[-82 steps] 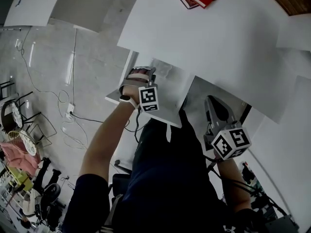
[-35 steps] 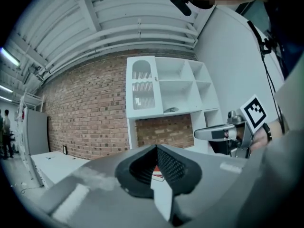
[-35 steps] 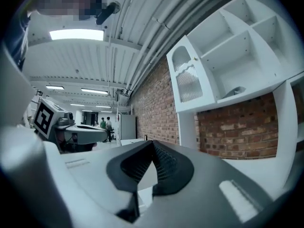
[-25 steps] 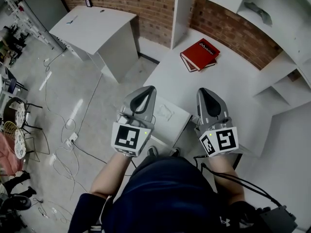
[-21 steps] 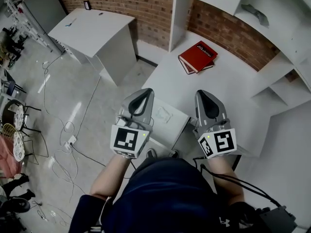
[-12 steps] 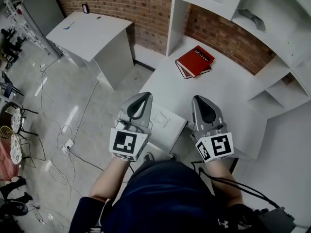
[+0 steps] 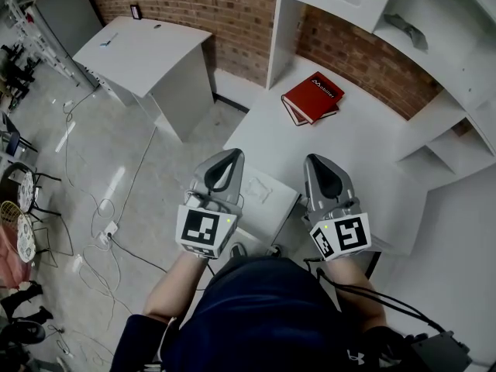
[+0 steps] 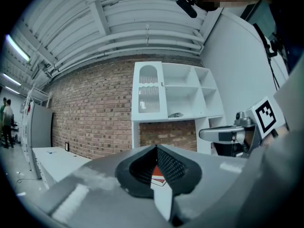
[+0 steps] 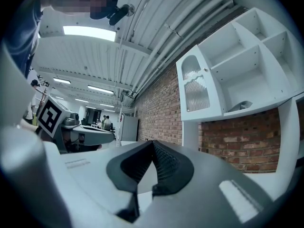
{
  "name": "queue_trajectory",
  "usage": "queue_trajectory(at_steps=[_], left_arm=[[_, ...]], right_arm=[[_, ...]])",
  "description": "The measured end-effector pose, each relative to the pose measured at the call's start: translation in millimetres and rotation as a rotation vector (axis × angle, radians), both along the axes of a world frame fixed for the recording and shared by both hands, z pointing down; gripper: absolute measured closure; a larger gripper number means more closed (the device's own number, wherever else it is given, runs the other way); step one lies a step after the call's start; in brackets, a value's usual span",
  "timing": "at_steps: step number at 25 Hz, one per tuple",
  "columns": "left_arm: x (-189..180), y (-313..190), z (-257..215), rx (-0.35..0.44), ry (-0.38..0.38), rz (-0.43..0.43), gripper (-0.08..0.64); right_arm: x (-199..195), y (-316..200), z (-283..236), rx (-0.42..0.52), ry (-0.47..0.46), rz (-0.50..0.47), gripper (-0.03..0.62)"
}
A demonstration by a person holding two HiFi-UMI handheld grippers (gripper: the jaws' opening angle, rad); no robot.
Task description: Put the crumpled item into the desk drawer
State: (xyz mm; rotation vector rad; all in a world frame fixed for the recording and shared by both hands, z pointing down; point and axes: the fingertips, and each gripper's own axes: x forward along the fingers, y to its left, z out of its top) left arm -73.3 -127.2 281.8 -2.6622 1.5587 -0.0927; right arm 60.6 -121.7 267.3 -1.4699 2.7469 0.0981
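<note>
The white desk (image 7: 349, 142) has its drawer (image 7: 285, 194) pulled out between my two grippers. A pale crumpled item (image 7: 260, 191) lies inside it. My left gripper (image 7: 231, 155) hangs above the drawer's left side, shut and empty; in the left gripper view (image 8: 156, 147) its tips meet with nothing between them. Above the drawer's right side, over the desk edge, my right gripper (image 7: 316, 160) is level with the left one. The right gripper view (image 9: 152, 142) shows its tips closed on nothing. Both point towards the brick wall.
A red book (image 7: 312, 97) lies on the far part of the desk. White shelves (image 7: 434, 60) stand at the back right with a grey object (image 7: 408, 29) on one. Another white table (image 7: 147, 49) stands at the left. Cables (image 7: 108, 227) trail on the floor.
About three seconds ago my left gripper was down at the drawer; now both grippers are lifted side by side. Over the last second they only drift slightly as the view tilts.
</note>
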Motion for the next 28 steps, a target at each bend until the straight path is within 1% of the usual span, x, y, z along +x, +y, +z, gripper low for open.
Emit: queue_trajectory(at_steps=[4,7,10,13,20,28], left_arm=[[-1,-1,0,-0.016,0.02,-0.007,0.558],[0,-3,1,-0.005,0.003,0.001,0.557],[1,-4,1,-0.02,0.022,-0.004,0.557],[2,-6,1,-0.023,0.023,-0.003,0.557],[4,-9,4,-0.016,0.0,0.008,0.558],[8,-12,10,-0.035,-0.01,0.013,0.558]], right_arm=[[-2,-1,1,-0.004,0.004,-0.001,0.591],[-2,-2,1,-0.004,0.007,-0.003,0.591],[-3,-4,2,-0.005,0.009,-0.005,0.591],[-3,-5,3,-0.009,0.01,-0.008,0.591],[-4,-7,5,-0.014,0.012,-0.018,0.591],[-2,-10,11,-0.042,-0.008,-0.025,0.591]])
